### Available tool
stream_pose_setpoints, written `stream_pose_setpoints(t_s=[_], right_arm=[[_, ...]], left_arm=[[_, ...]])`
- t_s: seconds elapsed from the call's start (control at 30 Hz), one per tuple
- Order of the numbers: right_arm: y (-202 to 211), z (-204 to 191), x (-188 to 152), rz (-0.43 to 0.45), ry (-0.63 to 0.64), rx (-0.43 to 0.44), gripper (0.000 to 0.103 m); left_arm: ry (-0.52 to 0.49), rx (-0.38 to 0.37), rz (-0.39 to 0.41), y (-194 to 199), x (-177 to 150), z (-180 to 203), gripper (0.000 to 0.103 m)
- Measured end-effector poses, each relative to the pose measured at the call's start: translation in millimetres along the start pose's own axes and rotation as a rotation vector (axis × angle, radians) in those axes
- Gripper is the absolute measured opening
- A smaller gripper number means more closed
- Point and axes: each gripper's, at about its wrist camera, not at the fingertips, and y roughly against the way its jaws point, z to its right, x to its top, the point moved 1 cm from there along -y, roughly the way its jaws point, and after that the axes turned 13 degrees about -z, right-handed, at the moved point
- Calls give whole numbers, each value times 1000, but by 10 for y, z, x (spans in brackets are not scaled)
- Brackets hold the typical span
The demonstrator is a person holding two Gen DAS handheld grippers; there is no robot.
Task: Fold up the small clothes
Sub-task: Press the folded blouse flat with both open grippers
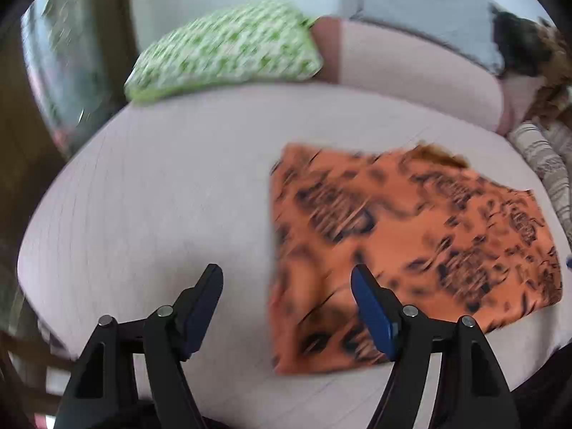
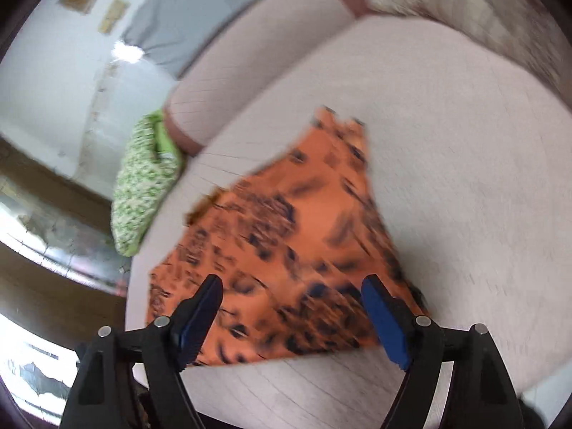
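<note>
1. Nearest you: left gripper [image 1: 286, 279], jaws spread wide, nothing between them. Right gripper [image 2: 291, 287] likewise released and empty.
2. The orange patterned garment [image 1: 411, 236] lies flat on the pale sofa seat [image 1: 161, 196]. In the left view it sits right of centre, with the left gripper's right finger [image 1: 371, 307] over its near edge. In the right view the garment [image 2: 304, 236] sits directly between and ahead of the fingers.
3. It looks roughly rectangular, possibly folded once already; motion blur makes layers hard to tell.
4. Outward: green patterned cushion [image 1: 228, 50] at the seat's far left, well apart from the garment; grey cloth [image 1: 429, 7] over the backrest.
5. Risk: closing on the top layer only, so the fold drags apart.
6. Risk: pinching the seat cover along with the garment if you come in too low.
</note>
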Motion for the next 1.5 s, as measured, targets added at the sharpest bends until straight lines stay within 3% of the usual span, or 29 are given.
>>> stream_pose_setpoints(t_s=[0.13,0.23,0.27,0.3,0.33,0.37,0.4,0.53,0.6,0.67,0.8,0.93,1.0,1.03,1.07,1.17,1.3,1.33,1.37,1.4,1.43,1.47,1.5], right_arm=[[-45,-33,457,-31,52,70,83],[-284,93,807,-45,13,99,83],[-426,191,920,-60,8,90,83],[-574,373,999,-58,-45,-5,82],[-679,534,1014,-70,-114,-29,81],[-685,648,998,-40,-182,42,81],[-610,588,981,-20,-174,51,81],[-342,192,772,21,-7,94,83],[-471,217,702,-14,6,38,87],[-708,441,703,-102,-68,-63,82],[-350,20,540,-10,23,3,82],[-231,-227,159,-3,103,35,86],[-420,-28,15,-49,67,-51,86],[-614,202,-38,-114,-18,-66,85],[-597,246,-62,-87,-36,-25,84],[-326,50,-129,-20,-42,-11,84],[-112,-243,-284,49,76,55,87],[-128,-186,-338,41,74,65,89],[-290,-28,-335,-5,24,21,89],[-495,183,-357,-70,-59,-57,85],[-520,322,-311,-86,-111,-51,82],[-382,316,-342,-16,-125,8,82],[-306,254,-347,-2,-110,25,82]], left_arm=[[-37,-39,7,-176,301,292,75],[-32,-10,-63,-592,365,366,76],[-24,9,-134,-811,356,332,76],[-12,16,-148,-914,354,301,83],[-1,35,-107,-885,346,280,87],[5,18,-119,-863,353,259,86],[14,1,-125,-849,353,235,86],[38,-42,-140,-926,354,118,87],[45,-37,-137,-932,348,127,87],[46,-22,-152,-890,354,141,87],[35,-8,-111,-614,214,157,87],[49,-28,-105,-450,106,135,87],[47,-30,-101,-424,72,144,87],[45,-31,-101,-387,43,146,87],[39,-34,-98,-337,14,143,87],[38,-24,-69,-234,-22,113,87],[53,-31,-70,-165,-56,89,87],[55,-31,-72,-152,-68,94,87],[56,-32,-71,-139,-76,97,87],[56,-34,-71,-115,-87,97,87],[53,-37,-68,-85,-97,102,87],[48,-36,-60,-50,-109,105,87],[43,-28,-49,-23,-115,106,87]])
